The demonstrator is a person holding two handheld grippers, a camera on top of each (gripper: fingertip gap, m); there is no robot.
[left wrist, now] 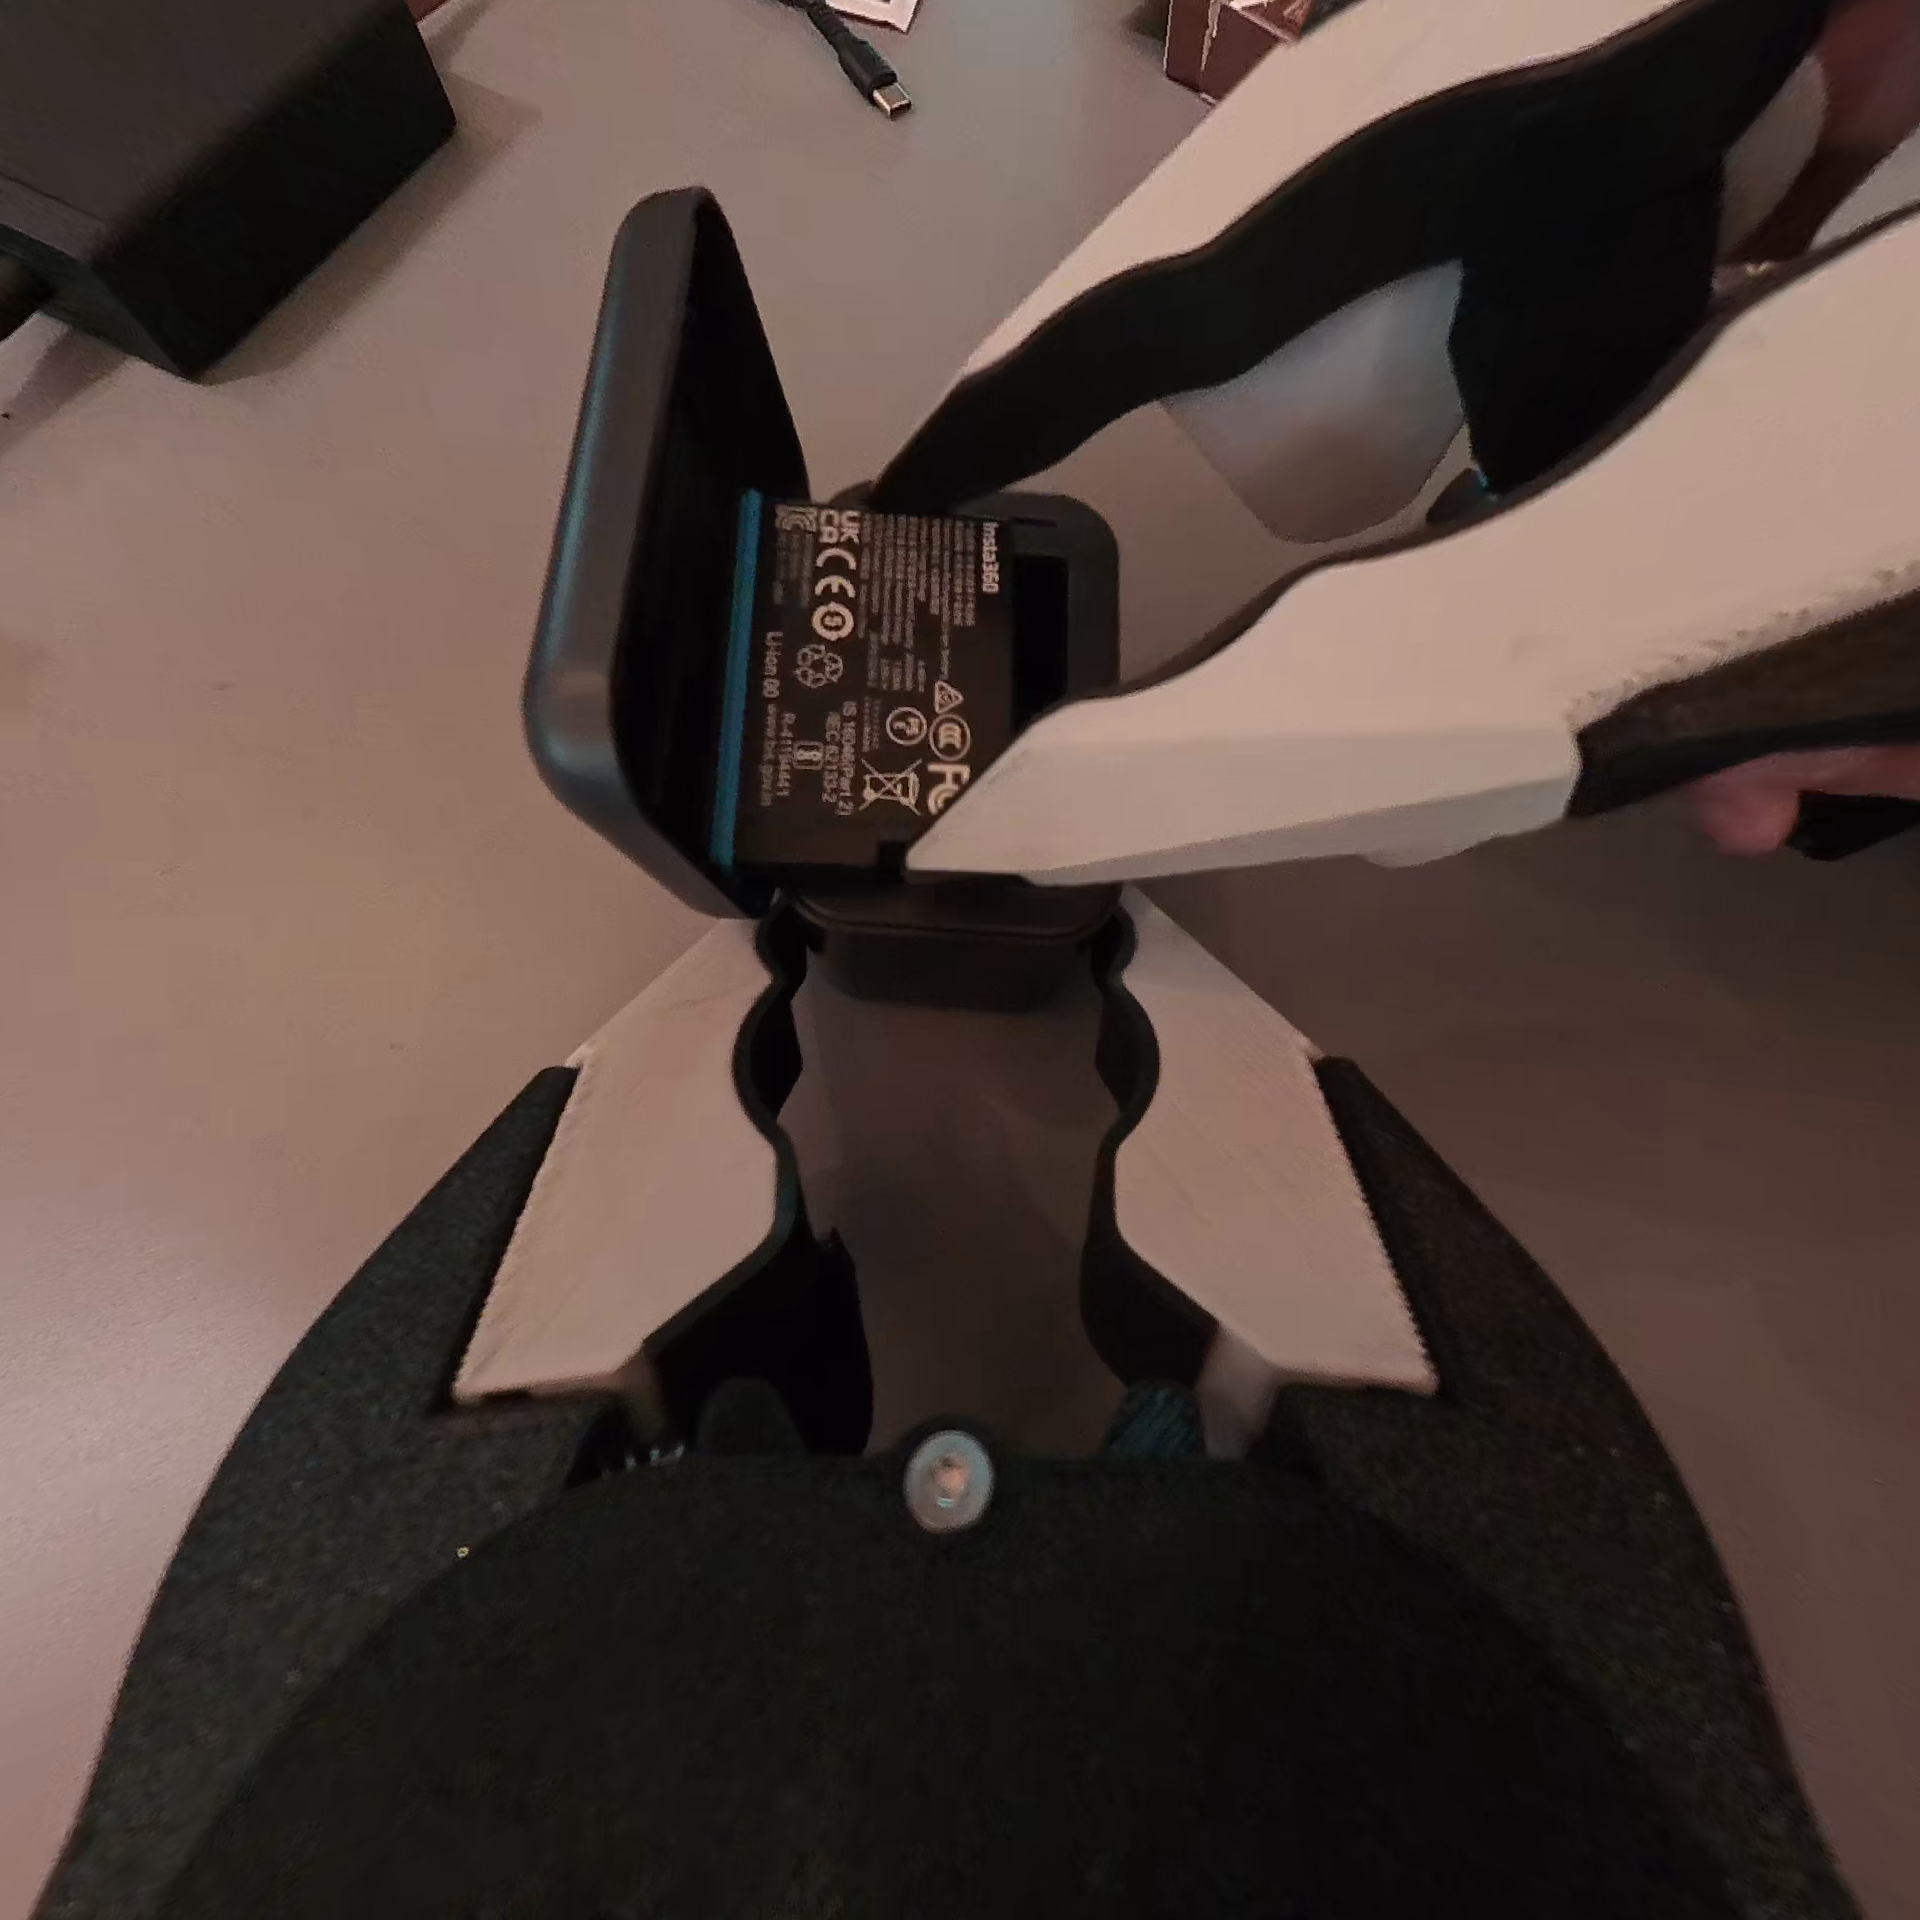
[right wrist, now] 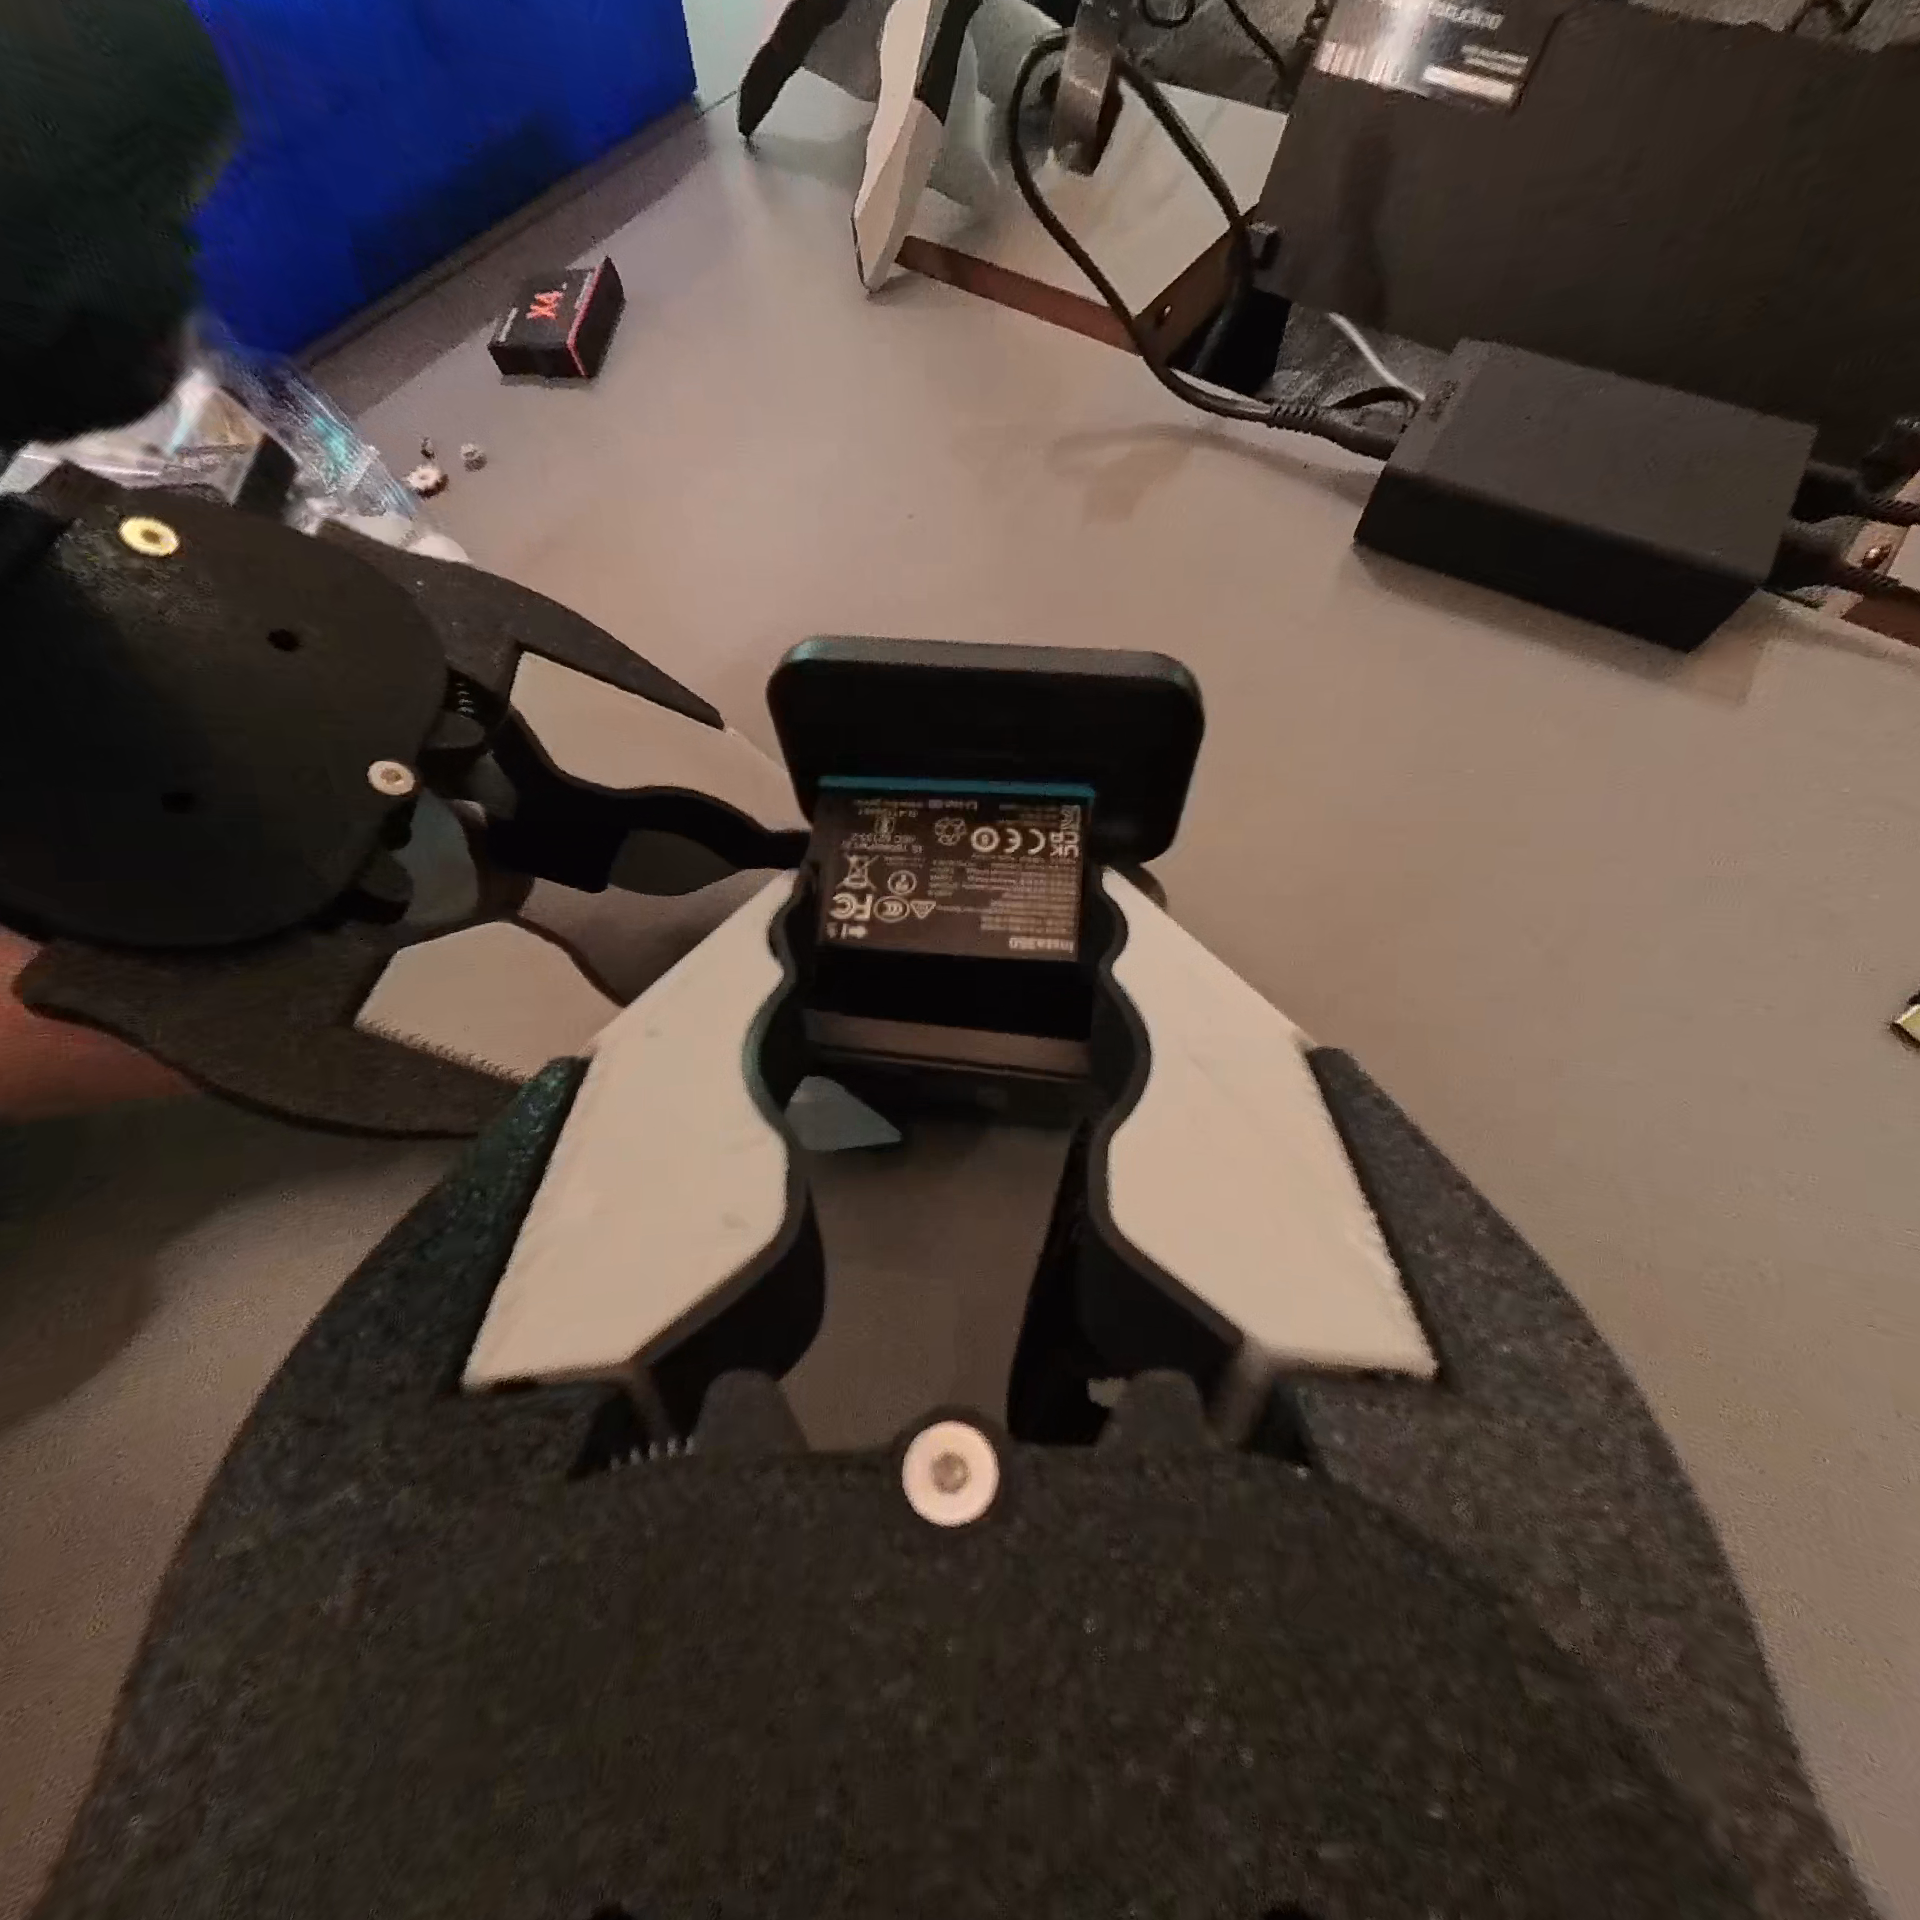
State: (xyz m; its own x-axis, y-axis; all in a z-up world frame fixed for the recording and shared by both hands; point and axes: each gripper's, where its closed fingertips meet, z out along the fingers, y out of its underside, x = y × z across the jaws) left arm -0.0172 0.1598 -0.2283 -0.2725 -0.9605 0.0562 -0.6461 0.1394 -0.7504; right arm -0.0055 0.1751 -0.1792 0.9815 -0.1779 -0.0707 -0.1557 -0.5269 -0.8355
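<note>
A small black charging case stands on the grey table (left wrist: 312, 831) with its lid (left wrist: 644, 520) swung open to the left. My left gripper (left wrist: 945, 935) is shut on the case's base (left wrist: 945, 961) from the near side. A black battery (left wrist: 883, 675) with a blue edge and a printed label sits partly in the case. My right gripper (left wrist: 909, 670) reaches in from the upper right and is shut on the battery. In the right wrist view the right gripper (right wrist: 951, 883) clamps the battery (right wrist: 951, 862) in front of the upright lid (right wrist: 987, 707). The left gripper (right wrist: 753, 831) comes in from the left.
A black power brick (left wrist: 208, 177) and a USB cable end (left wrist: 883, 94) lie at the far side. The right wrist view shows a black adapter box (right wrist: 1579, 488) with cables, a small black-and-red box (right wrist: 561, 317), loose screws (right wrist: 447, 462), a plastic bag (right wrist: 291, 436) and a blue bin (right wrist: 436, 135).
</note>
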